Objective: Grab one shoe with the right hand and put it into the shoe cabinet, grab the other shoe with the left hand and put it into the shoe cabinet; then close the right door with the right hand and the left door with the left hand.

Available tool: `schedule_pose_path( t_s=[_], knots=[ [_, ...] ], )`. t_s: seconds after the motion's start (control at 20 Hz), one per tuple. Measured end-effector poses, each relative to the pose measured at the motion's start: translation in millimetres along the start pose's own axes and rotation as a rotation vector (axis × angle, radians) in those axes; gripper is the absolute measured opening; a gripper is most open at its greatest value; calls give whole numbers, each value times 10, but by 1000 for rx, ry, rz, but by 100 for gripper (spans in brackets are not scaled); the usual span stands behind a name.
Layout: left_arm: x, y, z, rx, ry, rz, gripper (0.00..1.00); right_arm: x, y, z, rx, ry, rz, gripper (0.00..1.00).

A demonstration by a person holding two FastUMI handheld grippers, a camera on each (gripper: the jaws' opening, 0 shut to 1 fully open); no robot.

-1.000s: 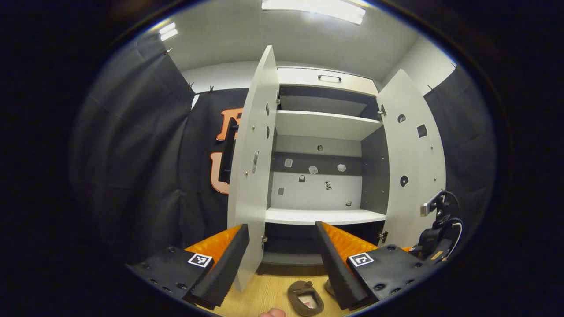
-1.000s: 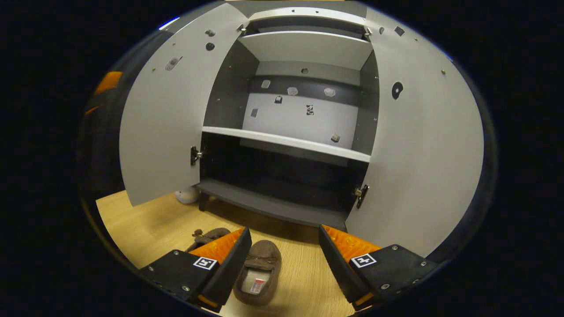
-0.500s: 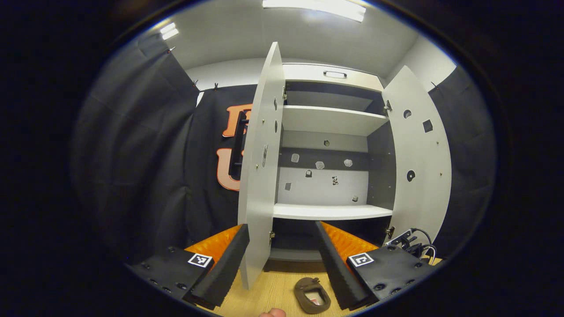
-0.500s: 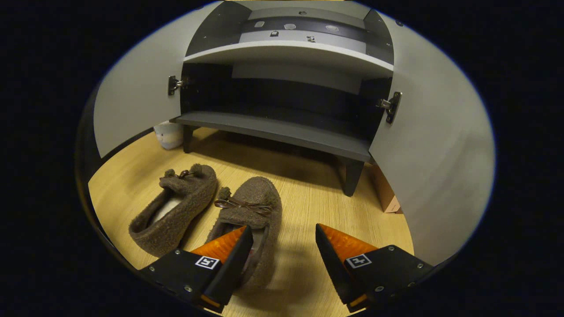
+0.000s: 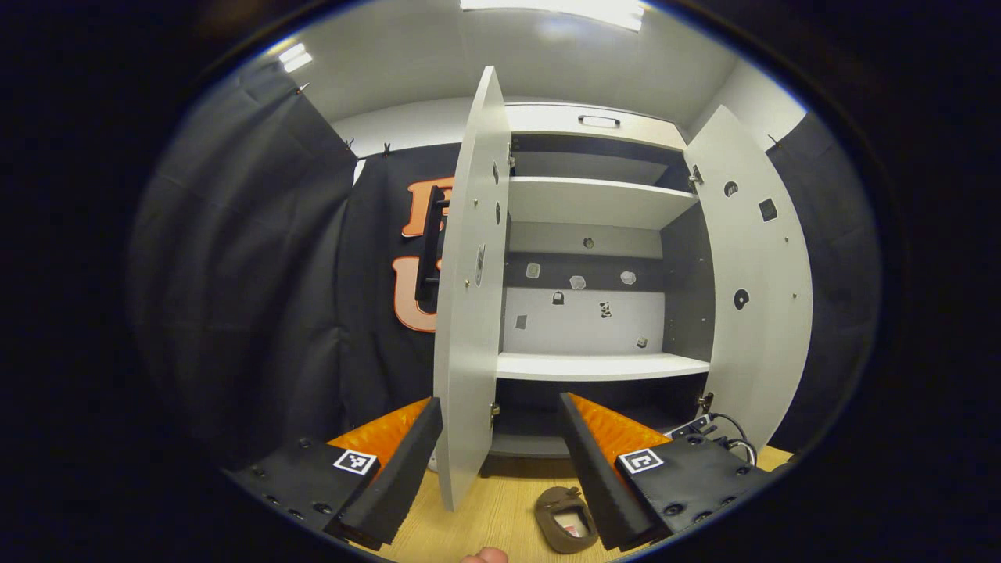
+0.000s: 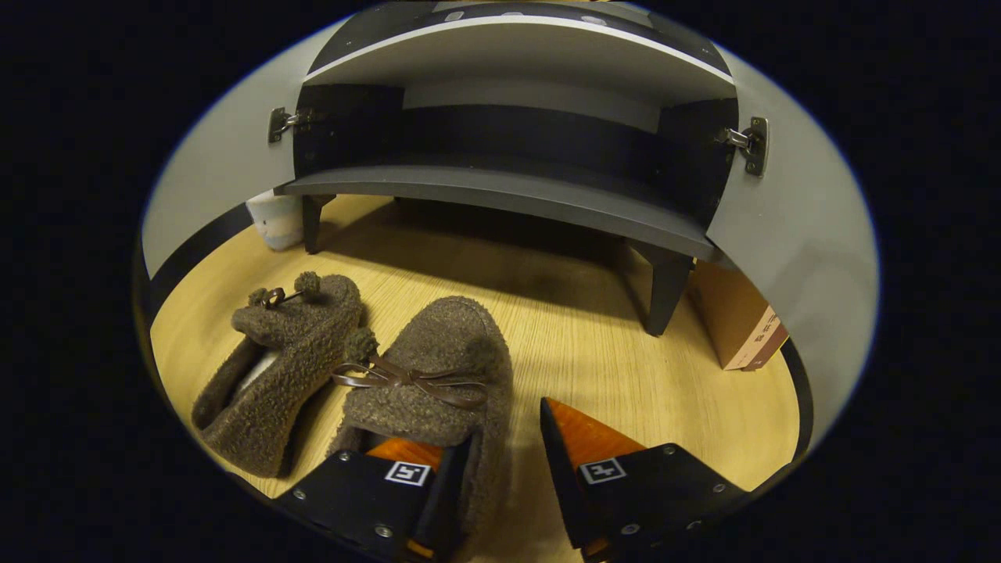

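- Brown fuzzy shoes are lying side by side on the wooden floor (image 6: 626, 360) in front of the shoe cabinet (image 6: 500, 199), toes pointing toward it.
- In the right gripper view, the right gripper (image 6: 504, 453) is straddling the side wall of the nearer shoe (image 6: 438, 375): one finger is sitting inside the shoe's opening and the other outside over the floor. The jaws are standing partly apart, and whether both are pressing on the wall cannot be told.
- The other shoe (image 6: 274, 367) is lying just to the left of the nearer one, tipped onto its side, touching or nearly touching it at the bow.
- A cardboard box (image 6: 739, 328) is sitting on the floor behind the cabinet's leg, beside the right door (image 6: 805, 250).
- In the left gripper view, the left gripper (image 5: 500, 446) is hovering with its jaws spread wide and nothing between them, facing the cabinet.
- Both doors are standing open there: the left door (image 5: 469, 313) edge-on, the right door swung out, with pale shelves (image 5: 598, 363) showing between them.
- One shoe is showing low in that view on the floor, beside the left gripper's right-hand finger.
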State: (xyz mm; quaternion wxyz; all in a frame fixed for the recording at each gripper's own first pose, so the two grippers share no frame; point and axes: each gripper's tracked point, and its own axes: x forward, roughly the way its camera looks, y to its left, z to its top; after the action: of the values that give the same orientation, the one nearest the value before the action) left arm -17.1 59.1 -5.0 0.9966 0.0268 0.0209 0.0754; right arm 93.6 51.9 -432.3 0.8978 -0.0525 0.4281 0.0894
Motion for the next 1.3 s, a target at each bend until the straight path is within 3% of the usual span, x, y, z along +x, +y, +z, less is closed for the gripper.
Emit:
schedule_pose_path(
  t_s=[0.05,0.2,0.3,0.55,0.7,0.85,1.0,1.1,1.3],
  knots=[
    [-3,3,-12,0,1,1,96,-7,50,-3,15,-5,19,50],
    [-4,1,-11,3,3,1,96,-30,-5,9,55,-11,-23,12],
    [-5,-17,9,2,-2,-7,96,-88,9,36,77,-30,-28,4],
    [6,-60,-5,-10,-2,-34,96,-525,13,301,109,-139,-33,3],
    [44,-180,-10,-19,-7,-58,96,-1051,-25,663,154,-252,-55,3],
    [42,-270,-24,-35,-11,-87,96,-1634,-4,1216,153,-372,-81,3],
    [41,-374,-27,-47,-11,-122,99,-2124,9,2028,169,-508,-55,3],
    [26,-394,-10,-50,-23,-132,94,-2242,-70,2547,174,-555,-68,2],
    [-32,-368,2,-72,-30,-126,96,-2277,-212,3354,182,-595,-94,2]
  ],
)
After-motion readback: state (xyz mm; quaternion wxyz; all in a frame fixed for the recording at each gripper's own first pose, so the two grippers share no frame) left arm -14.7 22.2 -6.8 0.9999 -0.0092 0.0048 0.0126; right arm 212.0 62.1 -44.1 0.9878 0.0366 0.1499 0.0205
